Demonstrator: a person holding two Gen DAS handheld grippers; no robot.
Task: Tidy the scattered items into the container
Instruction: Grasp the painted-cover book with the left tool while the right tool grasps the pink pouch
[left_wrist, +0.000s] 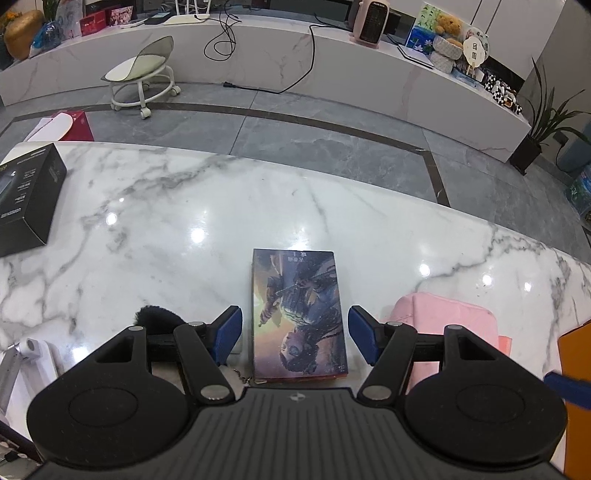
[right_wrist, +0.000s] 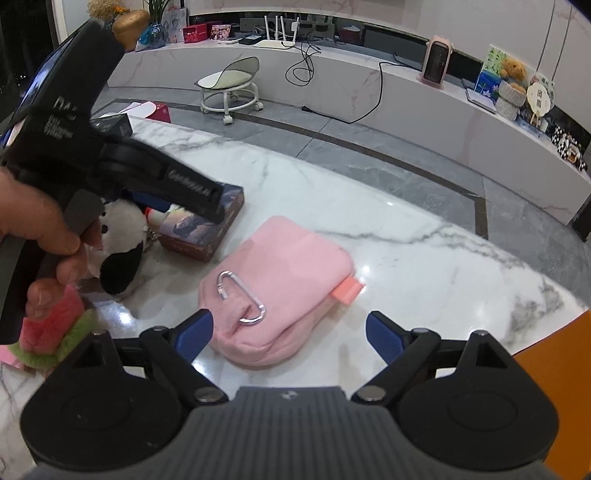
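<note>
An illustrated book-like box (left_wrist: 299, 314) lies flat on the white marble table (left_wrist: 184, 206). My left gripper (left_wrist: 294, 332) is open, its blue fingers on either side of the box's near half, not touching. A pink fabric pouch (right_wrist: 277, 288) with a silver carabiner (right_wrist: 242, 297) lies in front of my right gripper (right_wrist: 290, 334), which is open with the pouch's near end between its fingers. The pouch also shows in the left wrist view (left_wrist: 443, 314). In the right wrist view the left gripper (right_wrist: 110, 162) hovers over the box (right_wrist: 207, 229).
A black-and-white plush toy (right_wrist: 122, 243) and a pink-green fluffy item (right_wrist: 48, 328) lie at left. A black carton (left_wrist: 26, 199) sits at the table's far left. An orange container edge (right_wrist: 554, 387) shows at right. A white device (left_wrist: 29, 350) lies near left.
</note>
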